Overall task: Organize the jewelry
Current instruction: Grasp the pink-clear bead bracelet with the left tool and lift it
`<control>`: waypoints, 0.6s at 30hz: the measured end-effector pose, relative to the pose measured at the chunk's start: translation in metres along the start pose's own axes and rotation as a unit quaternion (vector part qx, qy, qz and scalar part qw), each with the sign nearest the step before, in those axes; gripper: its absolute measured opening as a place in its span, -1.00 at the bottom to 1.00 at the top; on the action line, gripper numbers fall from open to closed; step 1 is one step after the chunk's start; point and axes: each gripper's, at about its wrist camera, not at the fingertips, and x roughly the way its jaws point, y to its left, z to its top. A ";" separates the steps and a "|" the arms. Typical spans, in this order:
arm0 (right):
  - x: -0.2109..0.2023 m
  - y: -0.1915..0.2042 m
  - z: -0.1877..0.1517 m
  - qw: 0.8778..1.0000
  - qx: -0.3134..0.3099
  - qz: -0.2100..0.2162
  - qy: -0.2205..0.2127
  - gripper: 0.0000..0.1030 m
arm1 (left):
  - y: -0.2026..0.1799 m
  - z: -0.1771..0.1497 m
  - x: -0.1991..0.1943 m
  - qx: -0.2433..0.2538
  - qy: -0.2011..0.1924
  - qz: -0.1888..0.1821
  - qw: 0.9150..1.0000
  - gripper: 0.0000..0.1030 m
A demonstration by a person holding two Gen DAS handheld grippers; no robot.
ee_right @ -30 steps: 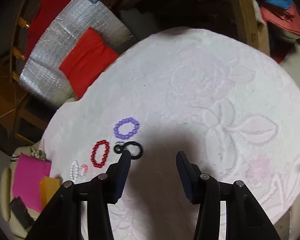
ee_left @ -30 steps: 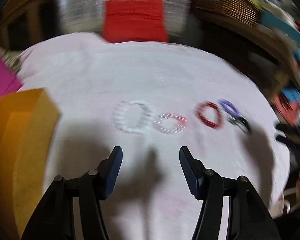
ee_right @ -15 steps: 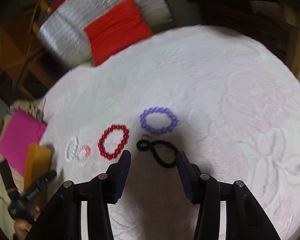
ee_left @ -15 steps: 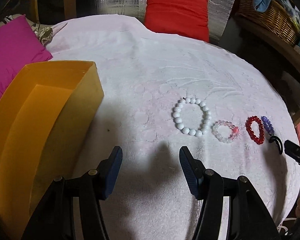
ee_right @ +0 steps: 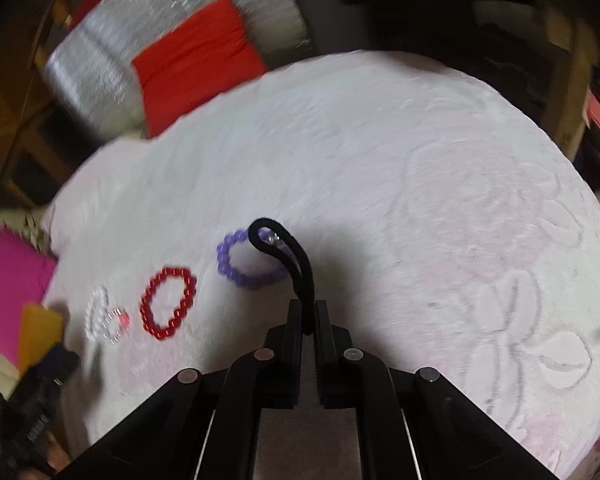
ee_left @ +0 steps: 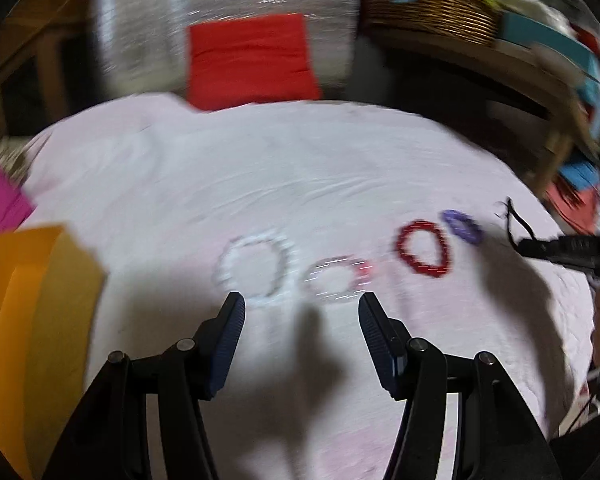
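A black hair tie (ee_right: 296, 264) sticks up from my right gripper (ee_right: 309, 312), which is shut on it just above the white cloth. In the left wrist view the same black hair tie (ee_left: 514, 220) hangs from that right gripper (ee_left: 526, 246) at the right edge. In a row on the cloth lie a purple bead bracelet (ee_right: 244, 264), a red bead bracelet (ee_right: 168, 304), a small clear bracelet (ee_right: 114, 326) and a white pearl bracelet (ee_right: 96, 312). My left gripper (ee_left: 300, 312) stands open, empty, just short of the white pearl bracelet (ee_left: 256, 266) and the clear bracelet (ee_left: 338, 280).
An orange open box (ee_left: 32, 320) stands at the left on the round table's white cloth (ee_right: 380, 180). A magenta cushion (ee_right: 12, 292) lies beyond it. A red cushion (ee_left: 252, 60) on a silver chair and a wicker basket (ee_left: 432, 8) stand past the far edge.
My right gripper has shut on the black hair tie and lifted its loop off the cloth. The left gripper swung right, so the orange box slid toward the left edge.
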 end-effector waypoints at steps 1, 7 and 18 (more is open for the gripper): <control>-0.002 -0.005 0.000 1.000 0.010 0.006 0.002 -0.88 | -0.004 0.001 0.001 0.008 -0.002 -0.009 1.000 0.18; -0.006 -0.024 -0.003 0.998 0.053 0.019 0.017 -0.88 | -0.020 0.005 0.022 0.037 0.012 -0.037 0.999 0.18; -0.010 -0.007 -0.011 0.996 0.062 0.063 0.028 -0.88 | -0.025 0.008 0.047 0.040 0.043 -0.101 0.993 -0.86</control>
